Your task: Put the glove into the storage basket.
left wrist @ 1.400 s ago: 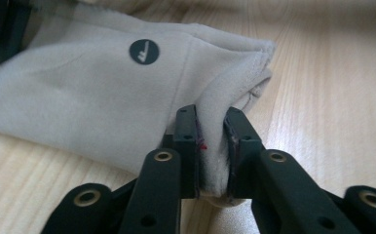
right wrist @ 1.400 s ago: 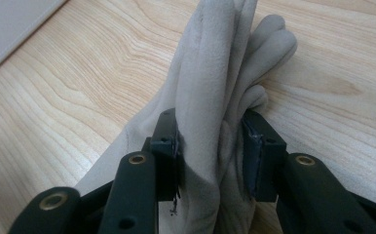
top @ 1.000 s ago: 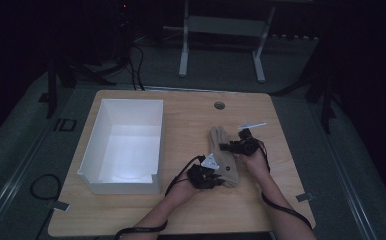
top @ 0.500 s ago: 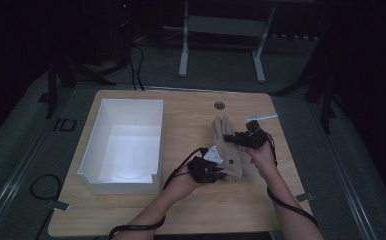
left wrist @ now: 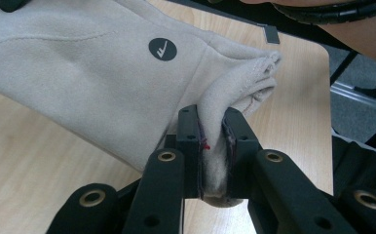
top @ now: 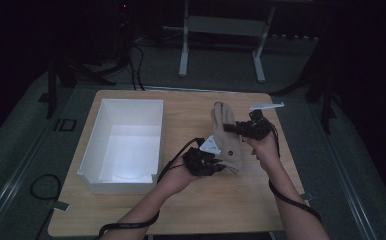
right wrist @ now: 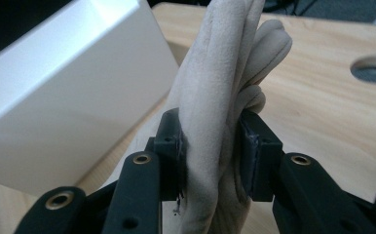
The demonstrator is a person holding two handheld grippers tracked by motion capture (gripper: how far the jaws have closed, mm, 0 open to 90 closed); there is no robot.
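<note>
Dark floor surrounds the wooden table [top: 131, 220], where a white bin [top: 123, 142] sits. Right of the bin, a beige glove [top: 226, 137] is held above the tabletop. The left gripper [left wrist: 214, 146] pinches its cuff edge; the right gripper [right wrist: 215, 151] clamps its finger end. From above, both hands hide the jaws, and the glove's small round logo [left wrist: 162, 49] is unreadable.
</note>
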